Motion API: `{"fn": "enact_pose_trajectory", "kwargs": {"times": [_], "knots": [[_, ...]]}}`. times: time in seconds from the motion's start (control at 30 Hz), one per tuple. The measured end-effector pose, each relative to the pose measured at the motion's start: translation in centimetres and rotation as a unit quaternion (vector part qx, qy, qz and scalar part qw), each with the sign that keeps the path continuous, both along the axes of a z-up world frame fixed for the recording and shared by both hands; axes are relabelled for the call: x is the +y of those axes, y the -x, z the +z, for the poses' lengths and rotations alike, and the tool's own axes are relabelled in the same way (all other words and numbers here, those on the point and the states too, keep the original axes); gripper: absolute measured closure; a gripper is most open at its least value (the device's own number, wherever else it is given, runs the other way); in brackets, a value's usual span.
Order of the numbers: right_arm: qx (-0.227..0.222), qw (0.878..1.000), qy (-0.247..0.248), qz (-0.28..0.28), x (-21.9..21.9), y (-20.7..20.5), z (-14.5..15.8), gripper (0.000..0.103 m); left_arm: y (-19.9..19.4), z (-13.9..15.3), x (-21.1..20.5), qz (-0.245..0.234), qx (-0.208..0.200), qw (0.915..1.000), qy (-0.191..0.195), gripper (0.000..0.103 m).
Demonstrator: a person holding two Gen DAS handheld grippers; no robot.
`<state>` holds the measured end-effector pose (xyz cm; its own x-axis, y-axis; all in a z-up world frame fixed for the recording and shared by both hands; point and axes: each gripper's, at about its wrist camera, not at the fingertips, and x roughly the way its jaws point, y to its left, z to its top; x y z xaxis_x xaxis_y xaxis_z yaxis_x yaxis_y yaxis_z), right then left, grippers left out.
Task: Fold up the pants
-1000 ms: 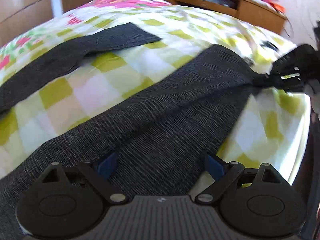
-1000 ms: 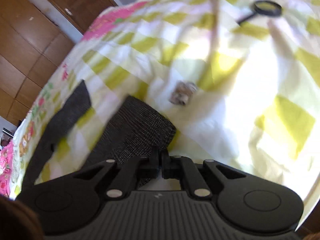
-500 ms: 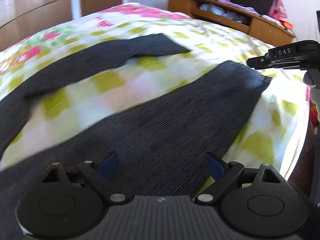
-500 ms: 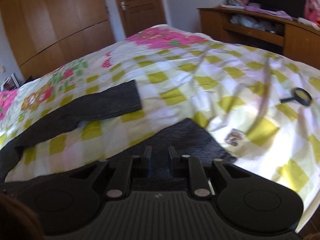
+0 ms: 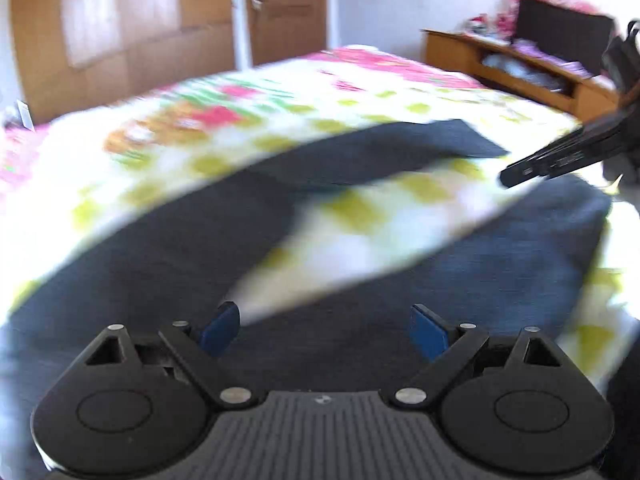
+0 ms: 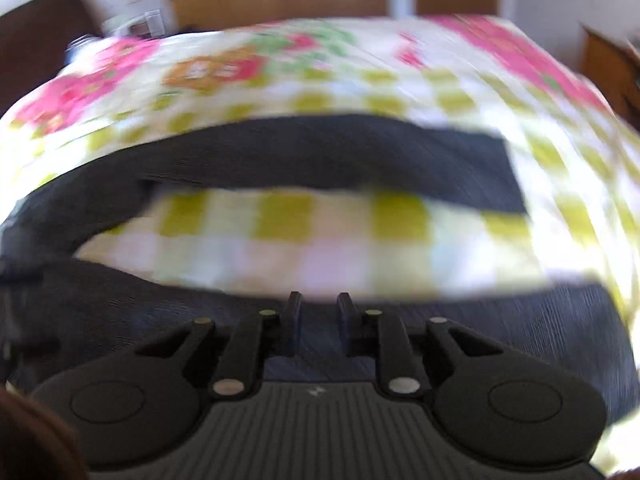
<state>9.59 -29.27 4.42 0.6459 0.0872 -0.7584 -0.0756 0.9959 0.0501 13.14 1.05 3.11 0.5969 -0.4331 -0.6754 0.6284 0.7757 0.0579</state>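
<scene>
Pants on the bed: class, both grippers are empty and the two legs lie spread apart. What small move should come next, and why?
Probably bring the right gripper down to the hem of the near leg and grasp it. The pants lie in a V on the bedspread, the far leg apart from it, and both the right and left gripper have their jaws open, holding nothing.

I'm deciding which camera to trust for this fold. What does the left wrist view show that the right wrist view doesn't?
Only the left wrist view shows the right hand-held gripper from outside, above the near pant leg, plus the wooden shelf unit and door. Its own left hand-held gripper stands wide open.

Only the right wrist view shows the right hand-held gripper's narrow gap close up, and flowers at the bed's far end.

Both show the dark pants spread on the checked bedspread, legs apart. Both are blurred.
</scene>
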Motion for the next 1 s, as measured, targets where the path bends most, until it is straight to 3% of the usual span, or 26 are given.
{"fn": "enact_pose_trajectory", "kwargs": {"times": [0.1, 0.27, 0.4, 0.53, 0.63, 0.8, 0.9, 0.97, 1.0], "knots": [[-0.004, 0.994, 0.034, 0.102, 4.3, -7.1, 0.2, 0.083, -5.2, 0.4, 4.9, 0.042, -0.019, 0.9977, -0.050, 0.001], [0.011, 0.973, 0.064, 0.223, 9.9, -21.0, -2.0, 0.077, -15.1, -0.1, 12.5, 0.118, 0.000, 0.9891, -0.089, 0.003], [0.041, 0.955, 0.069, 0.285, 12.5, -27.5, -4.2, 0.062, -20.5, -0.8, 17.3, 0.160, 0.061, 0.9836, -0.058, 0.004], [0.086, 0.928, 0.117, 0.343, 14.1, -30.1, -6.7, 0.055, -23.0, -2.6, 18.1, 0.133, 0.131, 0.9799, -0.071, 0.005], [0.108, 0.925, 0.105, 0.350, 14.1, -31.5, -7.5, 0.045, -23.9, -5.0, 18.6, 0.124, 0.157, 0.9720, -0.123, 0.002], [0.118, 0.918, 0.098, 0.366, 13.8, -31.9, -7.6, 0.043, -23.7, -5.2, 19.8, 0.135, 0.172, 0.9715, -0.092, 0.003], [0.131, 0.921, 0.081, 0.359, 13.7, -32.9, -8.0, 0.043, -23.5, -5.3, 20.2, 0.148, 0.169, 0.9711, -0.081, 0.010], [0.130, 0.921, 0.085, 0.357, 14.0, -33.2, -8.1, 0.047, -22.9, -5.3, 20.0, 0.146, 0.162, 0.9731, -0.075, 0.022], [0.129, 0.923, 0.086, 0.353, 14.3, -33.2, -8.1, 0.055, -22.9, -5.2, 19.9, 0.146, 0.157, 0.9735, -0.079, 0.032]]}}
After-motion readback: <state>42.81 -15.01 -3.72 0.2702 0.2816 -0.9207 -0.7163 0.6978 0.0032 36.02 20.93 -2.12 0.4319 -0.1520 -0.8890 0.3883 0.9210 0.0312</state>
